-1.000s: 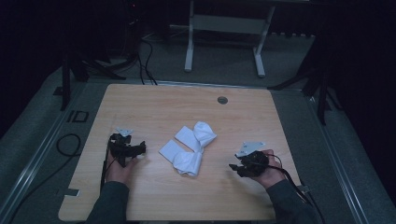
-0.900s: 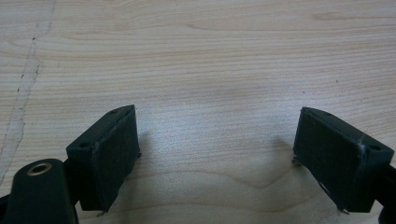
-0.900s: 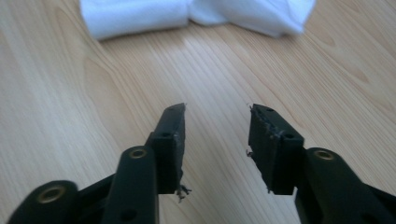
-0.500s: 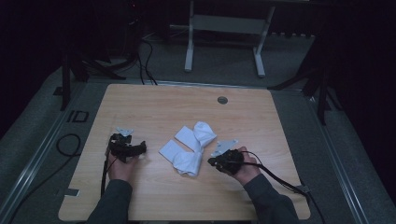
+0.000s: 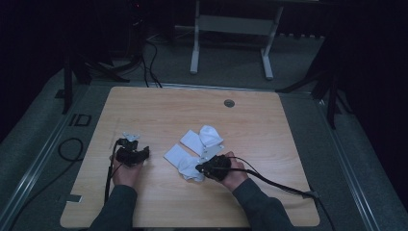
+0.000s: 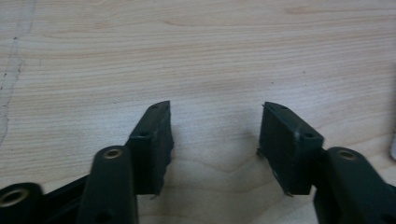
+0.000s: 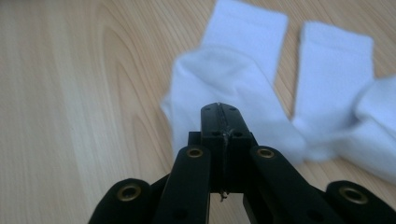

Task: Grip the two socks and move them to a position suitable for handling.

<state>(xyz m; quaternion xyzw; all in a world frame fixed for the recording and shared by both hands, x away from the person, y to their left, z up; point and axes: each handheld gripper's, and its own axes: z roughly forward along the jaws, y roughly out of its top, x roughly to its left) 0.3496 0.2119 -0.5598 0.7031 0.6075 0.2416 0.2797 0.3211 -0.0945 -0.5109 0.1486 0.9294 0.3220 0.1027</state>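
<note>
Two white socks lie side by side mid-table, the near sock [image 5: 184, 162] and the far sock [image 5: 203, 138]. A hand holds my right gripper [image 5: 202, 169] at the near sock's right edge. In the right gripper view its jaws are shut [image 7: 219, 110], with nothing seen between them, and the near sock [image 7: 224, 77] lies just past the tips beside the far sock [image 7: 336, 74]. My left gripper [image 5: 143, 153] rests on the table's left side, apart from the socks. Its jaws [image 6: 215, 122] stand open over bare wood.
The wooden table [image 5: 269, 130] has a round grommet hole [image 5: 229, 103] near its far edge. The right gripper's cable [image 5: 279, 183] trails across the table to the front right. A metal stand [image 5: 231, 38] and floor cables are beyond the table.
The right gripper has moved left from the table's right side to the near sock's edge. The left gripper and the socks have stayed put.
</note>
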